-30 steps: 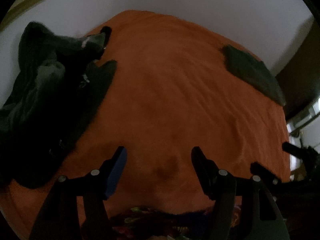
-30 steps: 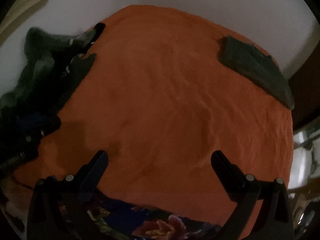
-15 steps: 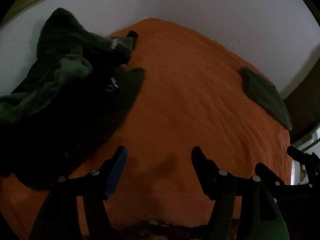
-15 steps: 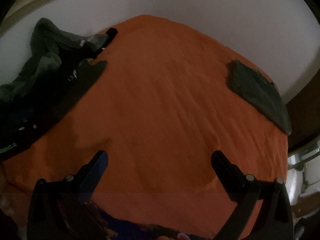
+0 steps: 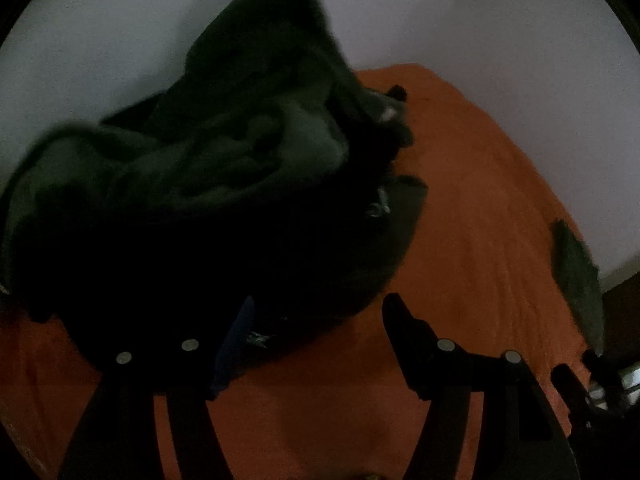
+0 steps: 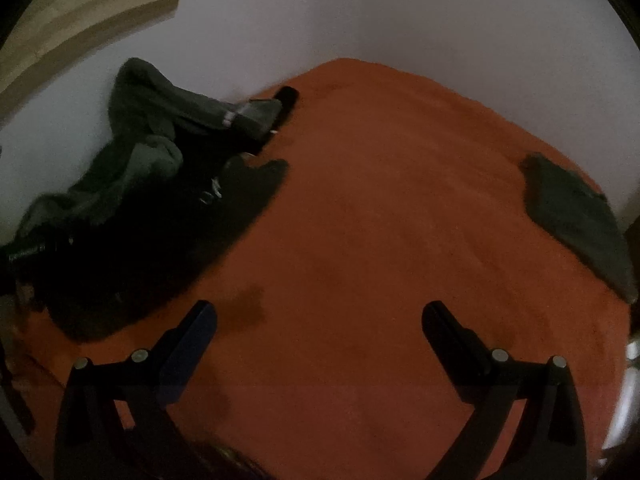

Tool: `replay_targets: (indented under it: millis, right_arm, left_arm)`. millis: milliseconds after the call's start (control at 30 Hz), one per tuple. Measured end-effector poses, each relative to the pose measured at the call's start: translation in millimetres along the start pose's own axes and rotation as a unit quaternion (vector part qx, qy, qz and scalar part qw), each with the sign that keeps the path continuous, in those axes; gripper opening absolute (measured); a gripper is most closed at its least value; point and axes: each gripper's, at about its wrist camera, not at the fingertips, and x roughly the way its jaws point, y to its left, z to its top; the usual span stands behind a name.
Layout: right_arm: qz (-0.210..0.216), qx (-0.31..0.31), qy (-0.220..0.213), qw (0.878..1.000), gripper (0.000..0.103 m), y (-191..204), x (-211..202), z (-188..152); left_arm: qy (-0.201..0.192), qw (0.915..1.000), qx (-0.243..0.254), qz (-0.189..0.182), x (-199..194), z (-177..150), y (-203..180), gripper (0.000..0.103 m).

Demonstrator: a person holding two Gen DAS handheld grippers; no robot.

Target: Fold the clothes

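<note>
— over on the left, our left gripper (image 5: 316, 320) hangs wide and empty at the near edge of the dark clothes heap (image 5: 224, 184). we pinch one hem only.
— right gripper (image 6: 320, 320) wide, empty, over bare orange bed (image 6: 380, 220); folded piece (image 6: 576, 216) far right, white walls (image 6: 460, 28).

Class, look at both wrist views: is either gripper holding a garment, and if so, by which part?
Nothing is held. The left gripper is open at the edge of the dark clothes pile; the right gripper is open over the orange bedcover.
</note>
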Motion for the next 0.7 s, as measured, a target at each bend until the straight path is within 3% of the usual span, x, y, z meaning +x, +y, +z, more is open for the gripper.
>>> replay_targets:
  millis: [100,200,300,400,533,700]
  right_arm:
    - [0.039,0.004,-0.014,0.999,0.101,19.3,20.6,9.2]
    - [0.077,0.005,-0.015,0.997,0.089,39.2,43.6,16.3]
    - [0.114,0.016,-0.001,0.993,0.083,57.7,67.6,19.0]
    - [0.142,0.01,0.014,0.99,0.079,80.0,91.5,19.3]
    - [0.172,0.0,0.037,0.984,0.079,112.7,126.3,21.7]
    - [0.204,0.052,0.062,0.976,0.079,138.2,168.2,33.5]
  left_arm:
    - [-0.008,0.9997,-0.009,-0.019,6.5,5.5,28.4,0.067]
    - [-0.019,0.9993,-0.024,-0.021,12.0,7.2,51.7,0.067]
    - [-0.002,0.993,-0.098,-0.065,24.7,9.3,84.8,0.067]
    - [0.014,0.9833,-0.165,-0.075,35.9,7.5,109.5,0.067]
    - [0.06,0.9839,-0.156,-0.062,52.2,10.0,122.3,0.067]
    - [0.055,0.9844,-0.155,-0.063,54.4,8.1,129.6,0.067]
